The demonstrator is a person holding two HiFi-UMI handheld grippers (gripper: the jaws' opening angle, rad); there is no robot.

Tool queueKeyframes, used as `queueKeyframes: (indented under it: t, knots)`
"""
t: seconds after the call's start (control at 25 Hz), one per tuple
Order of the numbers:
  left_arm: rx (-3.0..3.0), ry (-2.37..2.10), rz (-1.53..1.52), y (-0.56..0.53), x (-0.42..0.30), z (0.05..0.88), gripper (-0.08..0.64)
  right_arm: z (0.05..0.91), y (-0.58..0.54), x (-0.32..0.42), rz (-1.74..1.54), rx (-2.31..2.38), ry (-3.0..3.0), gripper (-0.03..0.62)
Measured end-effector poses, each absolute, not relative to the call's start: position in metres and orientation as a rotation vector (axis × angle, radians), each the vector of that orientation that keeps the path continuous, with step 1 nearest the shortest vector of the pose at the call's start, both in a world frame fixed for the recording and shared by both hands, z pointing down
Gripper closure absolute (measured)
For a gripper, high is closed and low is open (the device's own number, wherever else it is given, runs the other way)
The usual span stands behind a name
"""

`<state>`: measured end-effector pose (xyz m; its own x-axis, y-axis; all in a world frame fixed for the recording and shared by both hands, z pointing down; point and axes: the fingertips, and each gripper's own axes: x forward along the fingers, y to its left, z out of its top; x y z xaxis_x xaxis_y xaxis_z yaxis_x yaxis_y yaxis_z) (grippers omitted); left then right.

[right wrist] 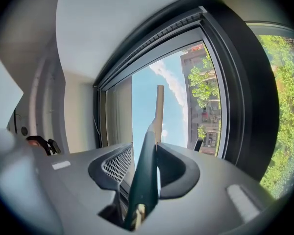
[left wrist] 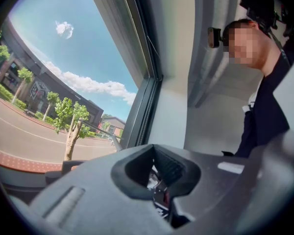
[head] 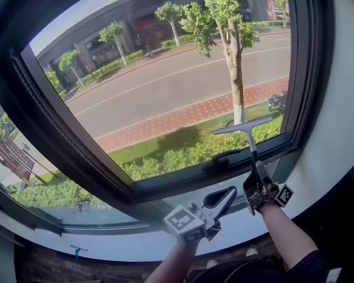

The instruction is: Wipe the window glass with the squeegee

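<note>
Sticking up out of the right gripper (head: 256,173), the squeegee (head: 251,143).

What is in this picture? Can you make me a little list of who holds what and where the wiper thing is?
Place: window glass in a dark frame
Tool: squeegee, blade end up, at the pane's lower right corner
Right gripper: shut on the squeegee's handle
Left gripper: shut, holding nothing, low beside the right one, off the glass
Blade touching glass: cannot tell
</note>
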<state>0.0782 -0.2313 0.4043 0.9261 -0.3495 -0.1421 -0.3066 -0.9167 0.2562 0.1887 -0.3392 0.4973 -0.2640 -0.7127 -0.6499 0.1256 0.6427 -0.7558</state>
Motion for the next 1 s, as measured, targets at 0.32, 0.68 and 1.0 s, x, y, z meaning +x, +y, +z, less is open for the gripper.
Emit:
queueKeyframes:
  t: [0.32,0.68,1.0]
  knots:
    - [2.843,-0.521,-0.27,-0.228,0.075,0.411,0.557,0.511,-0.338,0.186,-0.935,-0.507,1.666,0.437]
    - [2.822,-0.547,-0.269,-0.224,0.075,0.413,0.557,0.536,-0.335,0.189,-1.0,-0.575,1.683,0.437]
    - [2.809,-0.575,-0.265,-0.223,0.076,0.415,0.557,0.542,-0.334,0.19,-1.006,-0.589,1.702,0.437]
